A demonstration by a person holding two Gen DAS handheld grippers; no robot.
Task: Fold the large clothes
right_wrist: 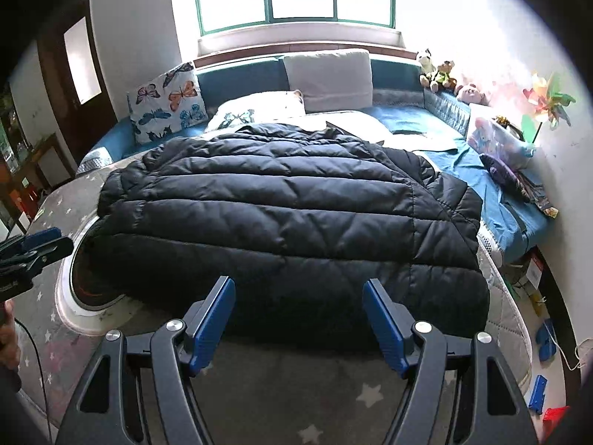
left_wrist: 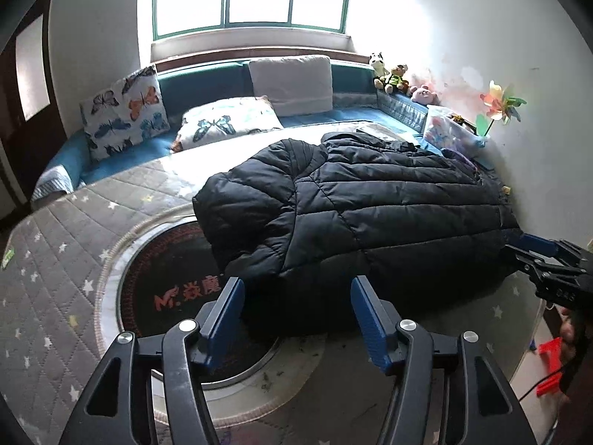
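Left gripper (left_wrist: 296,315): the blue fingers (left_wrist: 229,311) are held apart with nothing between them; they are raised above the jacket's near edge and angled down at it, so no cloth is being pinched.

Right gripper (right_wrist: 298,317): the jaws are spread wide and empty, poised over the near hem, again without contact; in the left wrist view this tool is seen at the right edge (left_wrist: 545,259), just beside the jacket's corner.

Why the fingers are open: both tools are judged to be free of the garment, either between two grasps or after a fold has been laid down, so the cloth is left to settle.

Jacket (right_wrist: 289,207): a black quilted puffer jacket is laid flat and fairly square, its hem toward the cameras; a sleeve or side panel (left_wrist: 255,200) appears to be turned in over the body on the left.

Support: the jacket is spread over a grey star-patterned quilted mat (left_wrist: 55,259) and partly over a round dark disc with red lettering (left_wrist: 178,289), a flat surface well suited to folding.

Stage of task: at least one fold appears done; a further fold, hem toward collar, is judged likely to be needed.

Background: butterfly pillows (left_wrist: 126,111), a white pillow (right_wrist: 328,78) and soft toys (left_wrist: 393,78) are kept well apart from the work, against the window end.
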